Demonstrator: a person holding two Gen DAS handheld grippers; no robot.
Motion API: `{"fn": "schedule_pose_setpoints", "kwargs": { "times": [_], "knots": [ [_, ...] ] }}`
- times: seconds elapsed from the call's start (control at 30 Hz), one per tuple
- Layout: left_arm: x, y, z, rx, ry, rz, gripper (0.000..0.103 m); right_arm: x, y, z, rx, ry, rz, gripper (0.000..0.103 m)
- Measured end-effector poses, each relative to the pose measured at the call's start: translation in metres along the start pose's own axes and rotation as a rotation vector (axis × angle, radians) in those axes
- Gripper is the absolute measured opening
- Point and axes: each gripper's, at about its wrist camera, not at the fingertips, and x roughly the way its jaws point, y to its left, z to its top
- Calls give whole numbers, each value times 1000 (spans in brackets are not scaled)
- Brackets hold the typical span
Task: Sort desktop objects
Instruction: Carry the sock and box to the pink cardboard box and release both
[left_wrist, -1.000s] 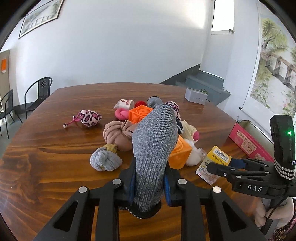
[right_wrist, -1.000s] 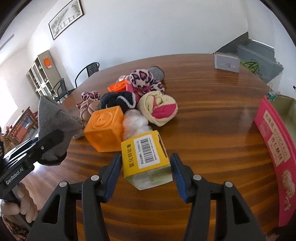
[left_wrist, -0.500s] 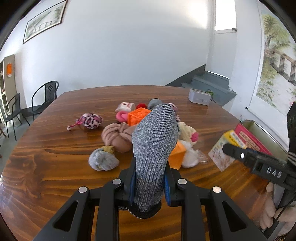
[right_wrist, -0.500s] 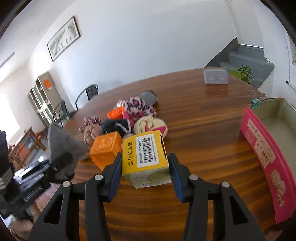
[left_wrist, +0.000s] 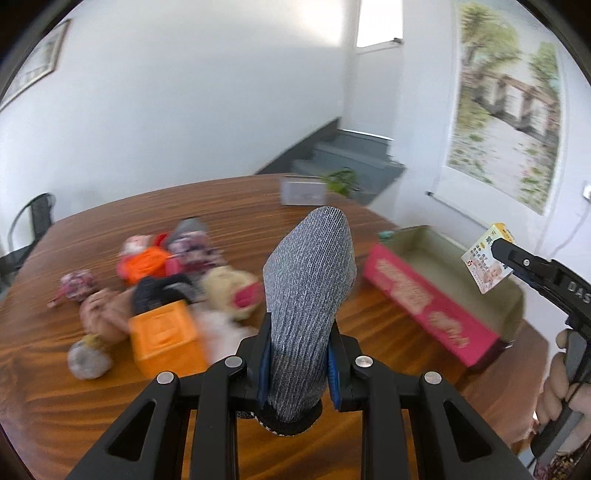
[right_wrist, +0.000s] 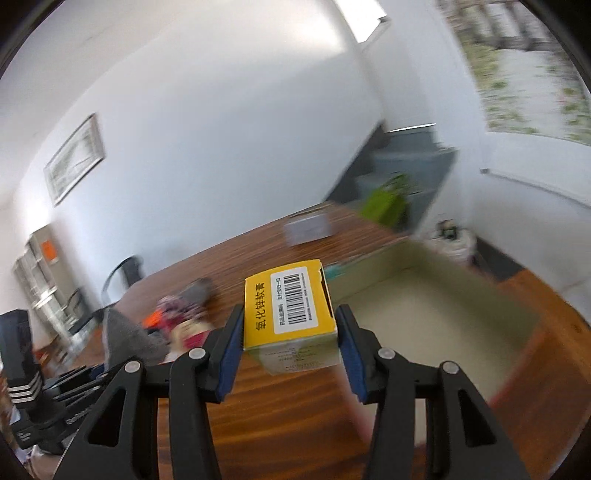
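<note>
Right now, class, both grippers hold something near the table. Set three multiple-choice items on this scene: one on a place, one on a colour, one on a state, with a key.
1. Where is the open pink-sided cardboard box?
A. at the table's edge, right of the pile
B. on a chair
C. on the stairs

2. What colour is the top of the small barcoded carton?
A. green
B. yellow
C. white

3. What is the state of the left gripper?
A. open and empty
B. resting flat on the table
C. closed on the grey knitted sock

Key: 1 A, the left view shows it on the wooden table beside the pile; 2 B, the right gripper shows its yellow top; 3 C, both pads press the sock.
</note>
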Motion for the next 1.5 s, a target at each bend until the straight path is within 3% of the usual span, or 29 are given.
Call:
{"fn": "schedule_pose_setpoints", "kwargs": {
  "times": [0.2, 0.4, 0.83, 0.87, 0.93, 0.97, 1.0, 1.17, 1.5],
  "knots": [
    [25, -53, 27, 40, 25, -148, 25, -20, -52, 12, 49, -29, -132, 52],
    [54, -98, 56, 67, 39, -243, 25, -18, -66, 12, 47, -24, -180, 52],
    [107, -145, 69, 74, 132, -333, 26, -3, -96, 11, 76, -2, -207, 52],
    [108, -146, 69, 72, 135, -330, 32, -2, -97, 11, 79, 2, -208, 52],
    [112, -147, 68, 68, 140, -325, 58, 0, -100, 10, 89, 10, -210, 54],
    [111, -147, 69, 65, 128, -317, 83, 2, -101, 10, 94, 14, -211, 54],
    [108, -145, 70, 62, 111, -306, 93, 3, -103, 9, 99, 18, -212, 54],
    [97, -139, 72, 52, 35, -255, 93, 6, -108, 9, 117, 23, -222, 60],
    [87, -120, 65, 85, 9, -151, 93, 4, -94, 9, 115, 15, -204, 62]
  ]
}}
